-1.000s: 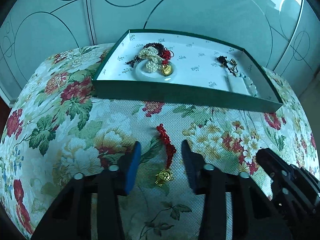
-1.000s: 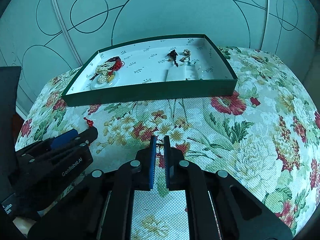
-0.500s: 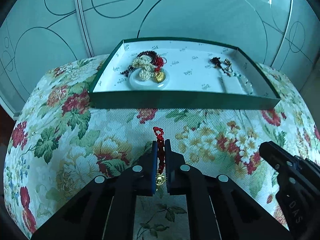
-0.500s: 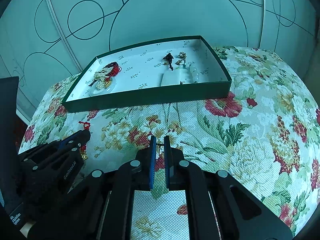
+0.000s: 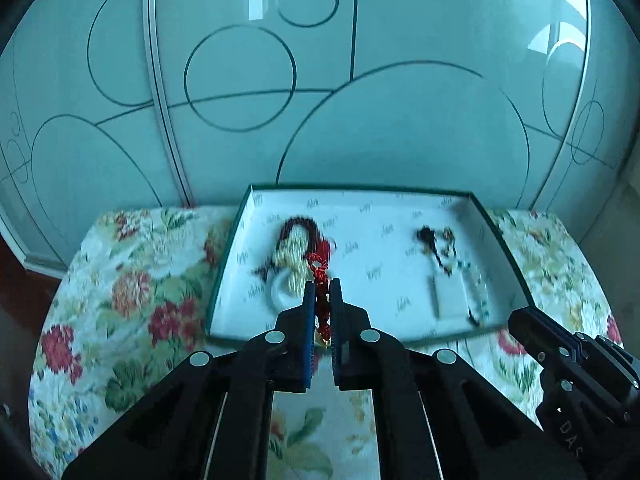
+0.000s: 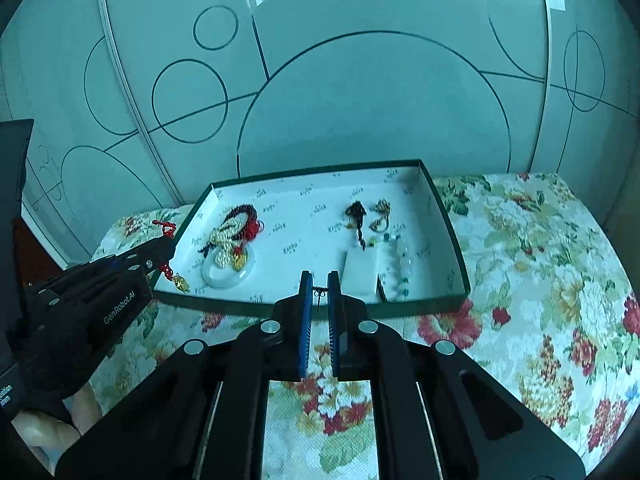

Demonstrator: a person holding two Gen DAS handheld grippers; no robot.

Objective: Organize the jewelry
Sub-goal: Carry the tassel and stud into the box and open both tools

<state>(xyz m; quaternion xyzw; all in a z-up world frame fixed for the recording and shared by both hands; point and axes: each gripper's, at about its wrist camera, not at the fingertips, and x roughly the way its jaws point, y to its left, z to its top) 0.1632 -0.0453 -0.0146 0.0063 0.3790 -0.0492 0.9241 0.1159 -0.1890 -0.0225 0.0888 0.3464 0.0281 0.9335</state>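
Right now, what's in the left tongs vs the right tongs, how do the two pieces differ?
1. The left tongs pinch a red knotted cord; the right tongs pinch a thin dark wire piece.
2. The cord is far bulkier and pokes past the tips; the wire piece barely shows.
3. A gold charm hangs from the cord; none shows on the wire piece.
Shared: both are lifted, in front of the green box.

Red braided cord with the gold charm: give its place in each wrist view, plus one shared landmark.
Left wrist view: the red braided cord with the gold charm is at centre, pinched in the left gripper.
Right wrist view: far left, hanging from that gripper at the box's left corner.
Shared landmark: the shallow green box with white lining.
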